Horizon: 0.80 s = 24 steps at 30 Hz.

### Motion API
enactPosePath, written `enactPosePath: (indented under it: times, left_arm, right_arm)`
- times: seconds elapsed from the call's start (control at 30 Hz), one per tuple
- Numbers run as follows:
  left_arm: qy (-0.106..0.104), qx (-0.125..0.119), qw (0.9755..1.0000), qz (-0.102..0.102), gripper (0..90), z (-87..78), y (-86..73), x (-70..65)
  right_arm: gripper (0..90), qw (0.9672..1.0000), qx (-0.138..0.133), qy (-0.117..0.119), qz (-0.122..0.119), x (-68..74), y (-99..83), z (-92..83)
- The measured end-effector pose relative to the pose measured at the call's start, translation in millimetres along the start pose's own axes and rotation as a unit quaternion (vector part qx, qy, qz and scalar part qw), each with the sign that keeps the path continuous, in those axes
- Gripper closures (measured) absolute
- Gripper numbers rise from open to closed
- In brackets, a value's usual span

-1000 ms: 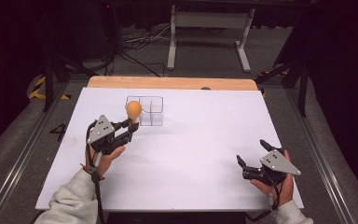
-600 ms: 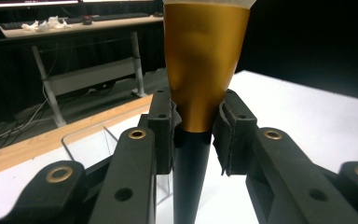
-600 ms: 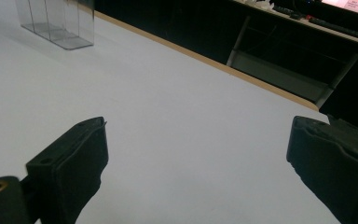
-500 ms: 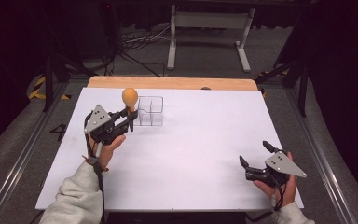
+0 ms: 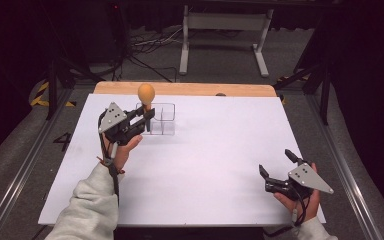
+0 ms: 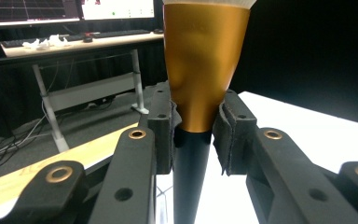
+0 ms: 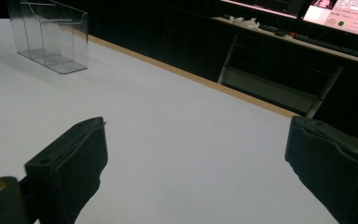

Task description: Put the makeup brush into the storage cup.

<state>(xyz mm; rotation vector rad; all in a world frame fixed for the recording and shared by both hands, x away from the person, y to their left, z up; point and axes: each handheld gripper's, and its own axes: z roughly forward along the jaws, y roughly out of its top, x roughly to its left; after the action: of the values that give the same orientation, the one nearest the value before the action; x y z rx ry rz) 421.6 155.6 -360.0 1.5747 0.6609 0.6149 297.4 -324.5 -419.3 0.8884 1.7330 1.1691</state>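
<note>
- High view: left gripper [image 5: 147, 116] clamped on a brush [image 5: 146, 100], held upright above the table's [image 5: 205, 165] far left part, just in front of the clear organizer [image 5: 163, 119]. Orange bulb on top, dark stem below; the stem's lower end is lost against the jaws. The organizer's near-left corner is covered by the gripper, so touching or apart: can't tell.
- High view: right gripper [image 5: 279, 167] low at the near right corner, jaws wide apart, nothing between them.
- Left gripper view: pads [image 6: 162, 125] squeeze the brush [image 6: 200, 70] where orange meets black. Top is cut off by the frame edge, only a pale rim shows. Bottom of the stem runs out of frame.
- Right gripper view: two black pads [image 7: 72, 161] spread wide, bare table [image 7: 168, 140] between. Organizer [image 7: 51, 35] at upper left, top cropped, clear walls hard to read.
</note>
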Motion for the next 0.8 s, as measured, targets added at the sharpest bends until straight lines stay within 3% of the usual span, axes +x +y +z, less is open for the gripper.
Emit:
enactPosePath:
  times: [0.33,0.8]
  left_arm:
    - [0.005,-0.009,1.0000,-0.001,70.5,18.9,14.8,2.8]
    - [0.000,-0.015,0.9999,-0.001,70.5,45.7,23.3,2.4]
  right_arm:
    - [6.5,1.0000,-0.004,0.000,0.000,0.7,0.8,-0.3]
    - [7.1,1.0000,-0.001,0.002,0.007,0.2,1.2,0.0]
